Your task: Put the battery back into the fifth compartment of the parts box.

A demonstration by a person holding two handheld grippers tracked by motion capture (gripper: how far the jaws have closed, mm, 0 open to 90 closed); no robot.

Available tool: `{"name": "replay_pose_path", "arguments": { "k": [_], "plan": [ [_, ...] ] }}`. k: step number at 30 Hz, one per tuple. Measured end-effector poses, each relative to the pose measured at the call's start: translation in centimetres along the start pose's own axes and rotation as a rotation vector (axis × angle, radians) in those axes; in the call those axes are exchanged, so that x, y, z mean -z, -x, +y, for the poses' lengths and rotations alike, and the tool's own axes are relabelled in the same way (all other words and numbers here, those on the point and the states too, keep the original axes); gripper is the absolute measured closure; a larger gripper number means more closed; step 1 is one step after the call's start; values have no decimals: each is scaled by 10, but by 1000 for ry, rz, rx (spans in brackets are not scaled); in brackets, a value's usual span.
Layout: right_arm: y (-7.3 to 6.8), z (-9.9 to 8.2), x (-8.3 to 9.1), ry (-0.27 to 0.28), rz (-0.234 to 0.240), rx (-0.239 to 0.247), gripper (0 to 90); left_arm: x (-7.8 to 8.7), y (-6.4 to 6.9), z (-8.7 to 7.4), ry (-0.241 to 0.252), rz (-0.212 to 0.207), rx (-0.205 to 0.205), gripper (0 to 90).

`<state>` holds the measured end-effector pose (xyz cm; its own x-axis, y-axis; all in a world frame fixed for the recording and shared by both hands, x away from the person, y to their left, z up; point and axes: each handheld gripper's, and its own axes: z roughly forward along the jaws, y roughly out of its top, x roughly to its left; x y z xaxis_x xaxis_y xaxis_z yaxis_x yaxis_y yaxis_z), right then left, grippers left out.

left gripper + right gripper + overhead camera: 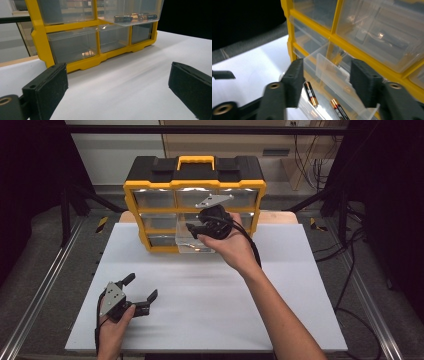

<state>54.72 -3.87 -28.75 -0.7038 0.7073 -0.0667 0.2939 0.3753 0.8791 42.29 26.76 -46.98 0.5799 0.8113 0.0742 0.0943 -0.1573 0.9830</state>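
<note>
A yellow and black drawer cabinet stands at the back of the white board. One clear drawer in its bottom row is pulled out. In the right gripper view two batteries lie in that drawer. My right gripper hovers just above the drawer, open, its jaws either side of the drawer's clear front wall. My left gripper rests low at the board's front left, jaws wide open with nothing between them. It faces the cabinet and the drawer with batteries.
Metal rails run along both sides of the table, and cables hang at the right. The other clear drawers are pushed in. Bare white board lies between the two grippers.
</note>
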Motion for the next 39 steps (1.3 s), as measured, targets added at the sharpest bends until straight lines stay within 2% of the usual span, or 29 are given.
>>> {"name": "replay_pose_path", "arguments": {
  "k": [4, 8, 9, 13, 20, 23, 24, 25, 28, 32, 33, 38, 39],
  "plan": [
    [0, 2, 2, 25, 0, -39, 298, 0, -1, -1, 0, -2, 7, 25],
    [2, 1, 5, 28, 5, -60, 235, 1, 0, 0, 4, -1, 7, 25],
    [3, 0, 7, 32, -1, -87, 184, 2, 1, 0, 2, 2, 6, 25],
    [6, -3, 15, 55, -10, -120, 132, 2, 2, 1, -1, 2, -2, 24],
    [15, -3, 31, 103, -34, -138, 74, 3, 2, 0, -1, 6, 3, 23],
    [18, -3, 36, 113, -30, -148, 70, 3, 2, 0, -7, 4, 2, 23],
    [19, -3, 39, 118, -33, -145, 62, 3, 2, 0, -7, 2, 2, 23],
    [21, -5, 45, 134, -37, -117, 46, 2, 2, 0, -7, 1, 0, 23],
    [23, -8, 49, 143, -39, -119, 43, 2, 2, 0, -8, 1, 3, 23],
    [28, -17, 56, 171, -31, -128, 34, 3, 1, 0, -4, 4, 5, 23],
    [31, -22, 60, 192, -38, -133, 30, 3, 1, 0, -2, 5, 8, 23],
    [39, -33, 66, 213, -58, -151, 35, 3, 0, 0, -3, 2, 12, 23],
    [43, -38, 69, 222, -75, -155, 40, 2, 1, 0, -5, 0, 10, 23]
  ]
}}
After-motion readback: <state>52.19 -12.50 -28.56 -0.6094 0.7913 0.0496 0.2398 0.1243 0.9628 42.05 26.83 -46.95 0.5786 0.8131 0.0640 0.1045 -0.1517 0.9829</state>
